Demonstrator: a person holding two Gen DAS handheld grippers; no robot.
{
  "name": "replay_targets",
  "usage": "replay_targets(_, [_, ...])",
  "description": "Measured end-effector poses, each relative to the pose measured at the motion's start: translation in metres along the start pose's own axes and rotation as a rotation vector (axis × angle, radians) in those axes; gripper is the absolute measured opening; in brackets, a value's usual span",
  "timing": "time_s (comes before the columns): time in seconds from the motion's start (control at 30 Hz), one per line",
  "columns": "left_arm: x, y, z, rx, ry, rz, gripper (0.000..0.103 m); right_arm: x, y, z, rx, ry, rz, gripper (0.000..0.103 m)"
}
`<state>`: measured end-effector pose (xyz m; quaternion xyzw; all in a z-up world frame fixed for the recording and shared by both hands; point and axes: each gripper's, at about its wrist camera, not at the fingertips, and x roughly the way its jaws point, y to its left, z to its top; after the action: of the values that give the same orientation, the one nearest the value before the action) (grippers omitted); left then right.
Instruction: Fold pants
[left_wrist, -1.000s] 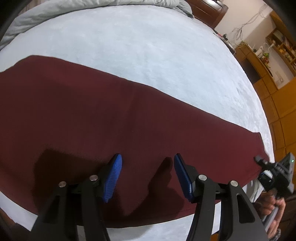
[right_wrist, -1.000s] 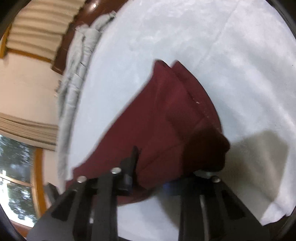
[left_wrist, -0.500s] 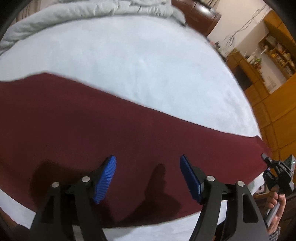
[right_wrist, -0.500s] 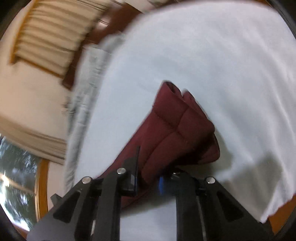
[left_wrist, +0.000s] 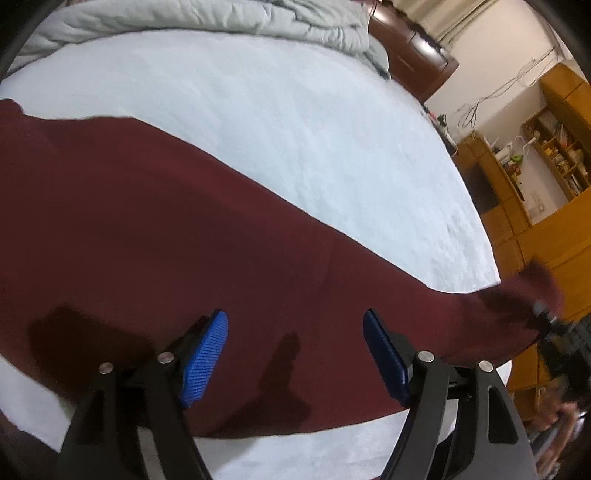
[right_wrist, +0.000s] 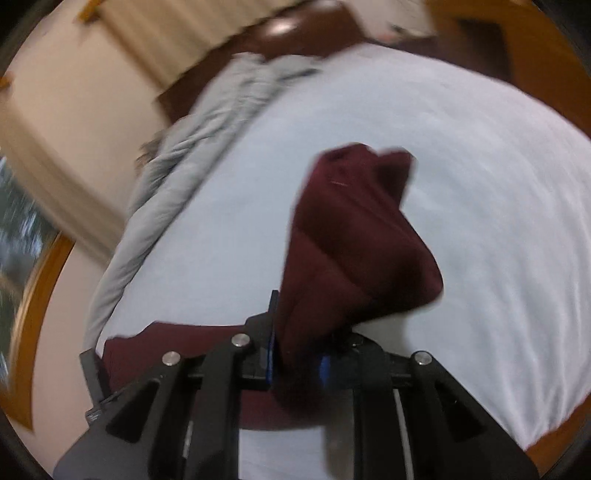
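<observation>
So we've got the dark red pants (left_wrist: 192, 236) stretched long across the white bed (left_wrist: 295, 122), and our right gripper (right_wrist: 295, 363) is clamped down on one end of them, with that end lifted off the sheet and bunched up over the fingers. Our left gripper (left_wrist: 293, 354) has just been opening and hangs spread wide over the middle of the cloth, with nothing between its blue pads (left_wrist: 207, 350).

Looks to us like we're at the fold-in-half bit: carry the raised end over toward the far end. We'd say the trick is to lift high enough that the fabric doesn't drag and wrinkle, keep the edges lined up as it comes across, and use the open left side to pin the middle so the crease lands where we want it. Don't let go until the top layer lies flat.

Count-wise: one pair of pants, two grippers, one bed, and one grey quilt (left_wrist: 229, 18) heaped at the headboard end. The right-side view is pretty blurry, so no finer detail from there.
</observation>
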<state>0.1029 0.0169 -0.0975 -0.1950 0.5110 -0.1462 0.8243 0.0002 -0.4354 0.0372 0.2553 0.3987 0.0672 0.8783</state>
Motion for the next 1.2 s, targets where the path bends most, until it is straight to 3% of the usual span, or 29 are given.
replay_targets(0.2, [-0.026,0.033,-0.002,-0.049,-0.042,-0.002,0.076,0.040,0.101,0.002,-0.173,0.048,0.062,0.016])
replay_targets(0.33, [-0.036,0.053,0.000,-0.083,-0.056,-0.009,0.076,0.065,0.134,-0.012,-0.229,0.105,0.078,0.016])
replay_targets(0.7, [-0.058,0.082,0.003,-0.127,-0.093,0.001,0.078,0.132,0.192,-0.073,-0.358,0.249,0.102,0.016])
replay_targets(0.93, [-0.058,0.097,0.008,-0.193,-0.085,-0.055,0.079,0.176,0.211,-0.116,-0.440,0.345,0.126,0.018])
replay_targets(1.0, [-0.055,0.099,0.010,-0.205,-0.072,-0.057,0.079,0.189,0.210,-0.128,-0.456,0.386,0.123,0.025])
replay_targets(1.1, [-0.047,0.096,0.017,-0.212,-0.053,-0.076,0.079,0.200,0.207,-0.138,-0.441,0.480,0.183,0.061])
replay_targets(1.2, [-0.045,0.090,0.022,-0.209,-0.039,-0.078,0.079,0.188,0.202,-0.136,-0.406,0.518,0.304,0.070])
